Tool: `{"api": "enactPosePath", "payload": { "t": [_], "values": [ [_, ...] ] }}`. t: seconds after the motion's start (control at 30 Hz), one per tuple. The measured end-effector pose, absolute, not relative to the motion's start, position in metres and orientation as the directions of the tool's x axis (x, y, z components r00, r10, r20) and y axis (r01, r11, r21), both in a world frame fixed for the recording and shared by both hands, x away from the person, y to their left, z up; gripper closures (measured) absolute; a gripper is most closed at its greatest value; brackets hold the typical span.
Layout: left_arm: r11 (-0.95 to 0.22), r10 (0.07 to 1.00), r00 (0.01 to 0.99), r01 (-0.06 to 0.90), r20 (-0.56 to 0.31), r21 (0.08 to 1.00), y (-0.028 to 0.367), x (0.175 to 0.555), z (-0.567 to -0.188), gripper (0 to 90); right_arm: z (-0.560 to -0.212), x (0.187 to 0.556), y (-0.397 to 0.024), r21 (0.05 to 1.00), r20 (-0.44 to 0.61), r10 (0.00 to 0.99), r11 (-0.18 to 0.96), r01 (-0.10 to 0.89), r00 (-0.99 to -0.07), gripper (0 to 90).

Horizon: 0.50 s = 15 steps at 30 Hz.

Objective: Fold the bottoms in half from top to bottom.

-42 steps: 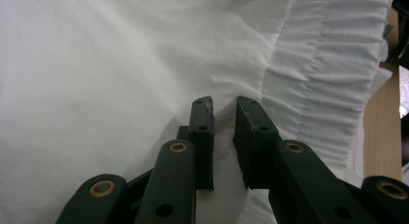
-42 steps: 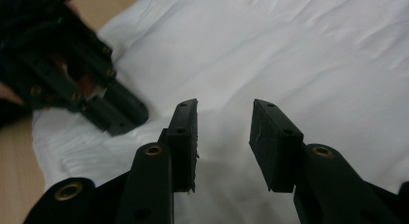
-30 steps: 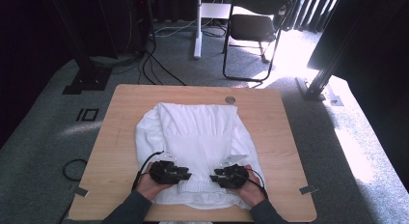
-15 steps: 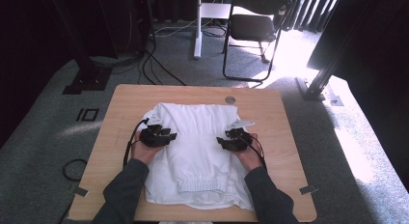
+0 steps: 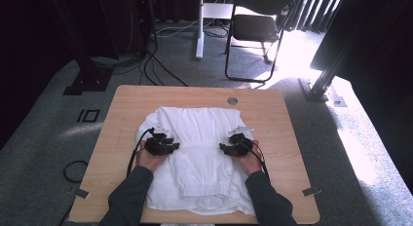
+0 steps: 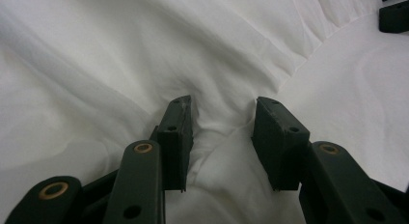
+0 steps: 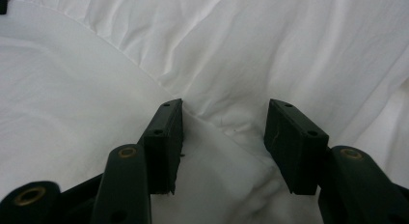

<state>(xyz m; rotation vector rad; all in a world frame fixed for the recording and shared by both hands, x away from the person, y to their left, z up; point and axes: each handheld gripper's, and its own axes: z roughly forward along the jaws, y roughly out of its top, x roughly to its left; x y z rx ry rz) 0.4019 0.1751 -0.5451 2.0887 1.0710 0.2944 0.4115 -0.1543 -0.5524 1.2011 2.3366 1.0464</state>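
Both grippers have been drawn back toward the near side since half a second ago, and the near part of the white garment [image 5: 202, 158] is now seen doubled over itself. On the wooden table [image 5: 287, 138], mid-cloth, the left gripper [image 5: 174, 146] and right gripper [image 5: 223, 148] rest, jaws just opened, fabric between them unpinched.

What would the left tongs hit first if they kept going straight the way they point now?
Most likely the white fabric garment itself: the left tongs stand open right over a raised fold of it, though whether they already touch is unclear.
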Motion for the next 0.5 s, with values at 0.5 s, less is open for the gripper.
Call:
{"api": "enactPosePath", "payload": {
  "t": [0.5],
  "values": [
    [-0.445, 0.700, 0.703, 0.567, -0.125, 0.693, 0.170, 0.335, -0.544, 58.9, -0.556, 0.342, -0.171, 0.738, 0.048, 0.756, 0.413, 0.534, -0.652, 47.8]
  ]
}}
